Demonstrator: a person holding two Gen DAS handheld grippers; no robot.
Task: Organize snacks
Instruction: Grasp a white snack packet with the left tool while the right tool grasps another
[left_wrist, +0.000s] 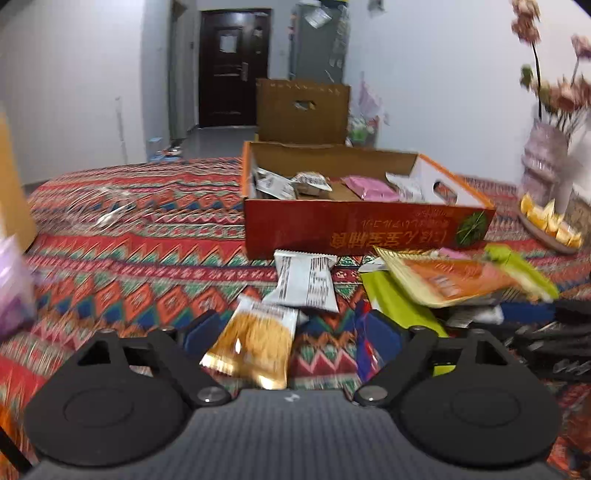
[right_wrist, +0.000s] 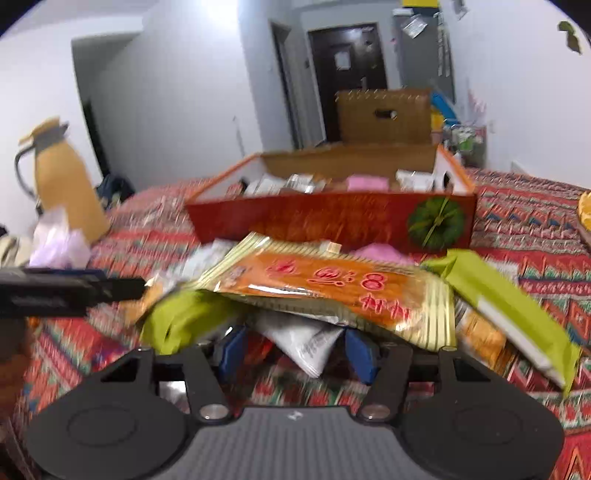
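Lying between the left gripper's (left_wrist: 291, 332) spread fingers, golden snack packet (left_wrist: 255, 347); right gripper (right_wrist: 295, 350) parted too.

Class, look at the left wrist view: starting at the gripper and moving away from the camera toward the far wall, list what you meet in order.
left gripper → golden snack packet → white snack packet → red cardboard box holding snacks → brown cardboard box → dark door.
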